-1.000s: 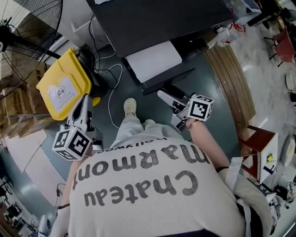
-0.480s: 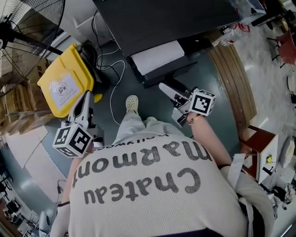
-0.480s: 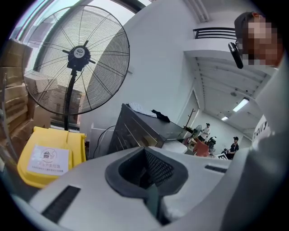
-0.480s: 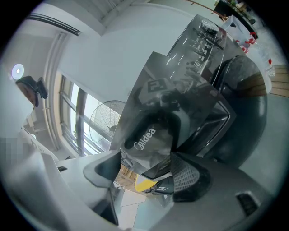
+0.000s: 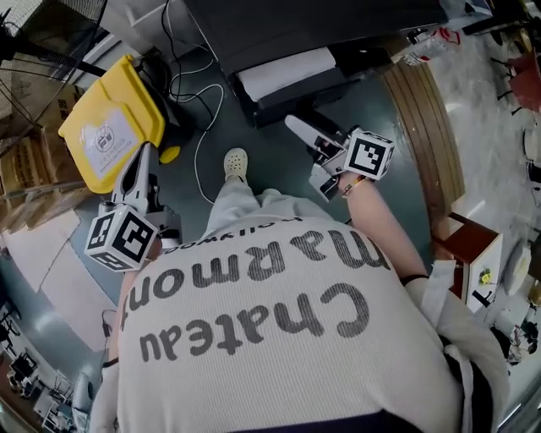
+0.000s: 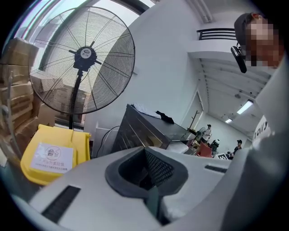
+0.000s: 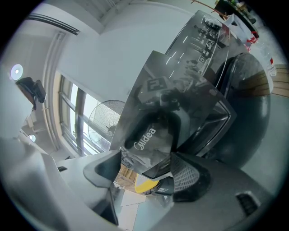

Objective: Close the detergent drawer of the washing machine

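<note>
Reading this from the left: the left gripper point(image 5: 142, 159) hangs low with its fingers point(image 6: 163, 168) pressed together on nothing. The yellow bin point(image 5: 110, 135) and the big fan point(image 6: 83, 58) sit out beyond their tips, so we're treating that hand as parked. Further over, the detergent drawer point(image 5: 283, 72) sticks out of the dark washing machine point(image 5: 338, 25) with its white insides showing from above, so it isn't shut yet.

What's changed over the last second: the right gripper point(image 7: 148, 171) has moved in on it. Its fingers are spread and holding nothing. The drawer's front with the Midea logo now fills the gap just ahead of the tips, and we can't tell if it's touching. The white strip also looks a bit shorter than before, though that might just be the head camera shifting. Our guess is the push is about to start or has barely begun, straight in along the drawer.
</note>
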Available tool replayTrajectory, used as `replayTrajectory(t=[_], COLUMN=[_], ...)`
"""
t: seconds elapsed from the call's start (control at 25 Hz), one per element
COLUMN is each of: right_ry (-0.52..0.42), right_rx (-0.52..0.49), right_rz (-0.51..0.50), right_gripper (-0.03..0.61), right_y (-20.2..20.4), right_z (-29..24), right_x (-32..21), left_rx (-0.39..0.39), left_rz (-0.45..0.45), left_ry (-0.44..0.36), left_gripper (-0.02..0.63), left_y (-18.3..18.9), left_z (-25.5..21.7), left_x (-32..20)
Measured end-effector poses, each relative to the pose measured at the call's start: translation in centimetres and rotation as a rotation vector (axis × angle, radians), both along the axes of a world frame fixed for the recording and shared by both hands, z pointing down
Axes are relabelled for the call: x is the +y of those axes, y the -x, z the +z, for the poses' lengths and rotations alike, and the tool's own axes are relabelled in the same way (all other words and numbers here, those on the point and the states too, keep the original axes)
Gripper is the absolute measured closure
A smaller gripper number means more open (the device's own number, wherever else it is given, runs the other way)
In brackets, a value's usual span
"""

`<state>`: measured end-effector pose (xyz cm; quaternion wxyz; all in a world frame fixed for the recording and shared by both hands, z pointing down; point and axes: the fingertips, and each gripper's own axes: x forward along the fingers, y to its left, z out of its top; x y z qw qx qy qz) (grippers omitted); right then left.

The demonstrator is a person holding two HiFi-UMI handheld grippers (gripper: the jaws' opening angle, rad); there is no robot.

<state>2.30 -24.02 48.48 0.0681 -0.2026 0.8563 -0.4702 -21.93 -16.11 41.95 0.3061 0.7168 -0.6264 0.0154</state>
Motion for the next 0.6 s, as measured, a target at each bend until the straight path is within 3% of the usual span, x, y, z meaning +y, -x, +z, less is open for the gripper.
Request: replayTrajectory(t=[0.2,0.6], right_ry=[0.046,0.025], right_rx=[0.026,-0.025], right_rz=[0.029,0.035], right_gripper=[0.249,0.249], right_y=[-0.7,2.3], right_z=[0.5,0.3], right_x=[-0.4,-2.6], left_rx=[0.001,-0.002], left_rz=[-0.013,-0.044], left_ry=[-0.008,-0.002], left_gripper=[0.606,0.606], left_y=[0.0,3.2], left_z=[-0.4,0.2], left_x=[0.0,-0.7])
